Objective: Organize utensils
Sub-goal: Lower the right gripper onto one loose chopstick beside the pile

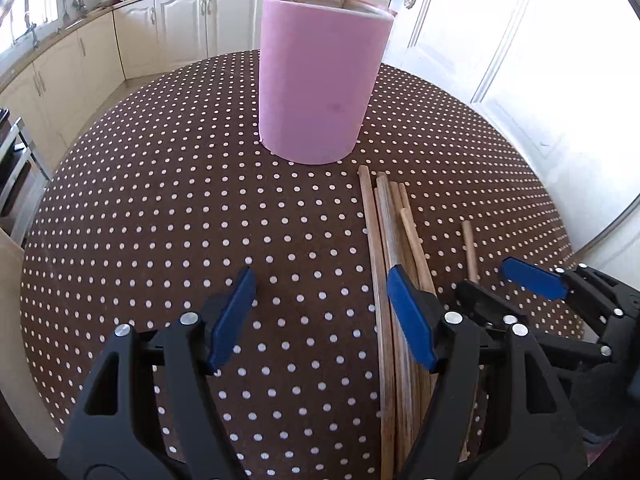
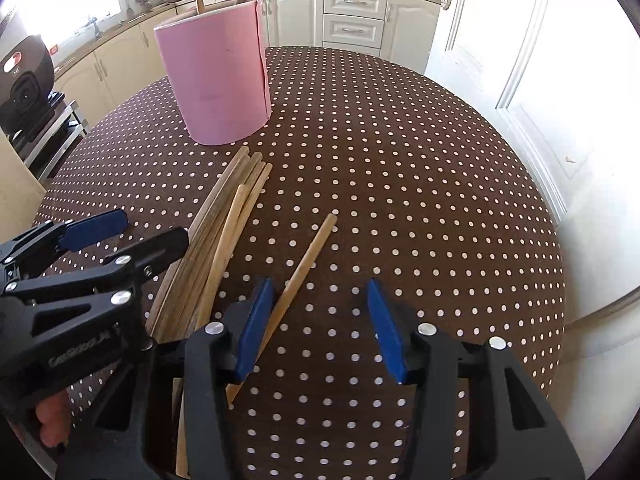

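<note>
Nearest the cameras, the left gripper [image 1: 320, 300] stands wide apart and empty, its right finger [image 1: 412, 320] over a bundle of wooden chopsticks [image 1: 396, 248] lying on the polka-dot tablecloth [image 1: 200, 200]. Beside it, the right gripper [image 2: 320, 320] is partly apart, gripping nothing; a lone chopstick [image 2: 308, 256] passes just beside its left finger [image 2: 254, 328]. Farther back stands a pink holder [image 1: 320, 80] with two chopsticks inside.
</note>
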